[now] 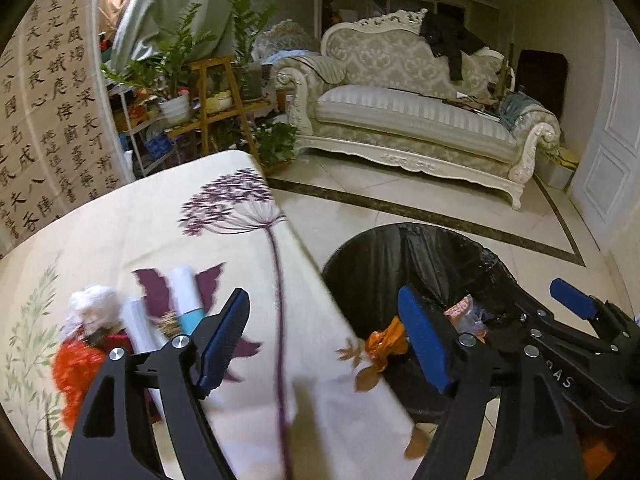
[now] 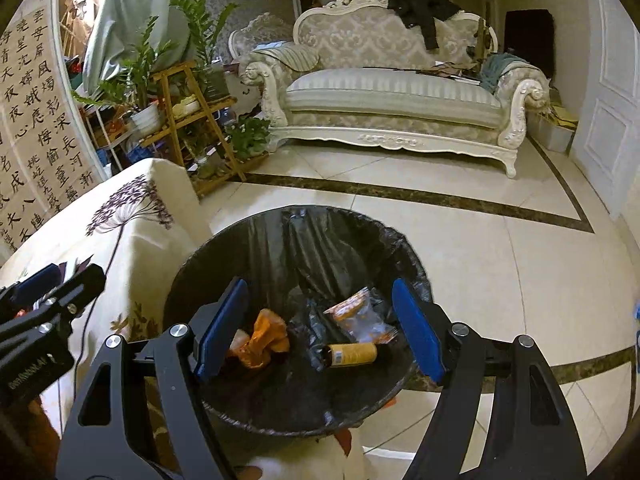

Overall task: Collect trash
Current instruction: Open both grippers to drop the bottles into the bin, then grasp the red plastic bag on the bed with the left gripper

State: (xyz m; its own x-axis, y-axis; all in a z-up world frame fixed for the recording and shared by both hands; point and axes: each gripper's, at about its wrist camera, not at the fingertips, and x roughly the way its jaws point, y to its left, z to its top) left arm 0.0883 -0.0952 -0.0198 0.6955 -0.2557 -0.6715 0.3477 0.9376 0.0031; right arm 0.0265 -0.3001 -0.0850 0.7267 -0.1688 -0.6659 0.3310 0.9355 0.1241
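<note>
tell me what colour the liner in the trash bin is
Black liner, clearest in the right wrist view.

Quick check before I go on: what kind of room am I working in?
Most likely a home living room: an ornate sofa on a tiled floor, potted plants on a wooden stand, and a calligraphy scroll on the wall.

The trash bin (image 2: 224,248) stands right of the table (image 1: 132,224) (wrappers (image 2: 260,340) inside), sofa (image 2: 392,92) behind.

A table (image 1: 132,224) draped in a cream floral cloth is seen, with a white crumpled wad (image 1: 94,306), rolled white paper (image 1: 184,292) and an orange wrapper (image 1: 74,372) lying on it. A black-lined bin (image 2: 304,240) is stood on the tiled floor (image 2: 500,264) just beside it.
</note>
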